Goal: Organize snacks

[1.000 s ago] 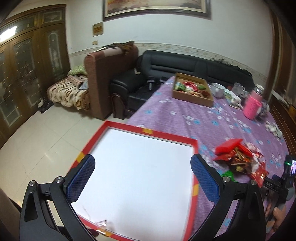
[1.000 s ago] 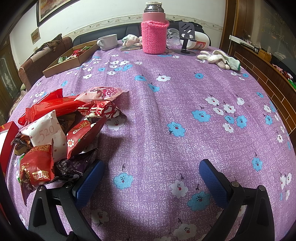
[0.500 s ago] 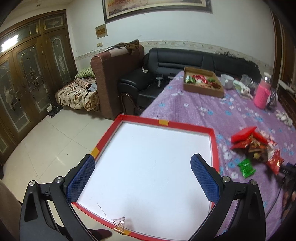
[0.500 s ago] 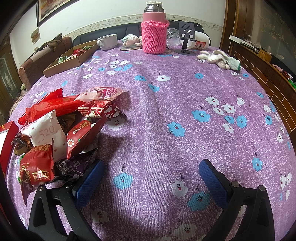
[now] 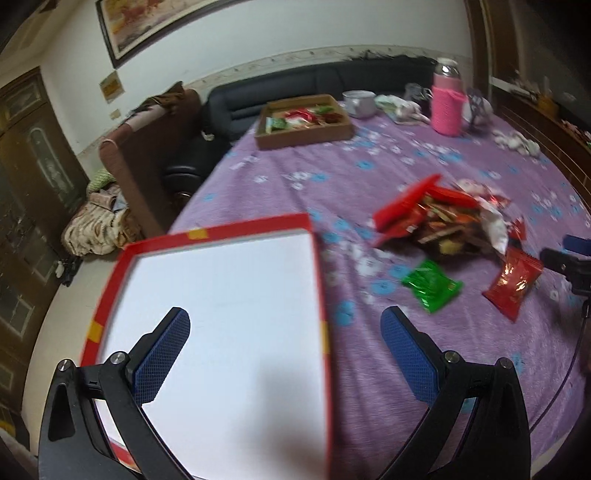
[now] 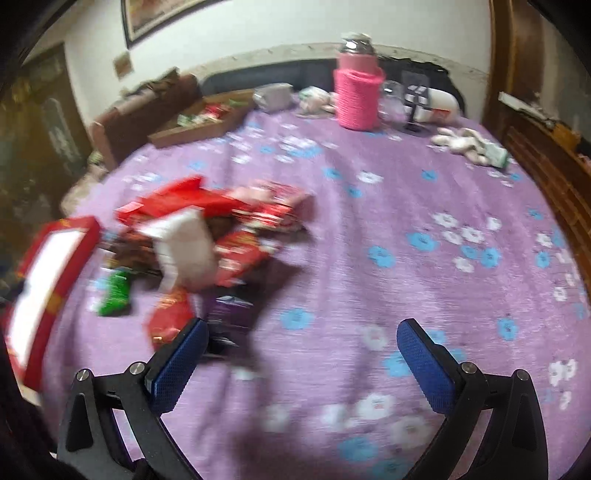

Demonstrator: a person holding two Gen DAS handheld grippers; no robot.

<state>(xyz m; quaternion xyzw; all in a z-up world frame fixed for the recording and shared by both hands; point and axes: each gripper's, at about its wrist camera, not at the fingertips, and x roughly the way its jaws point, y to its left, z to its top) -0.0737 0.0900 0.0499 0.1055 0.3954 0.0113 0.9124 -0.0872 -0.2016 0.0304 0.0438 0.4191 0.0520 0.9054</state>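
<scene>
Snack packets in a mixed heap (image 5: pixel 439 221) are lying mid-table, unsorted; both the left gripper (image 5: pixel 284 354) and the right gripper (image 6: pixel 303 365) are hovering wide-jawed, empty. Next: probably picking a loose green packet (image 5: pixel 432 286) for the red-rimmed white tray (image 5: pixel 314 258) at the near-left edge.

A family living room: a table under a purple floral cloth (image 5: pixel 369 177) stands beside a black leather sofa (image 5: pixel 295 86) and a brown armchair (image 5: pixel 147 147), with a framed painting (image 5: pixel 155 22) on the white wall and dark wooden glazed cabinet doors (image 5: pixel 33 155).
</scene>
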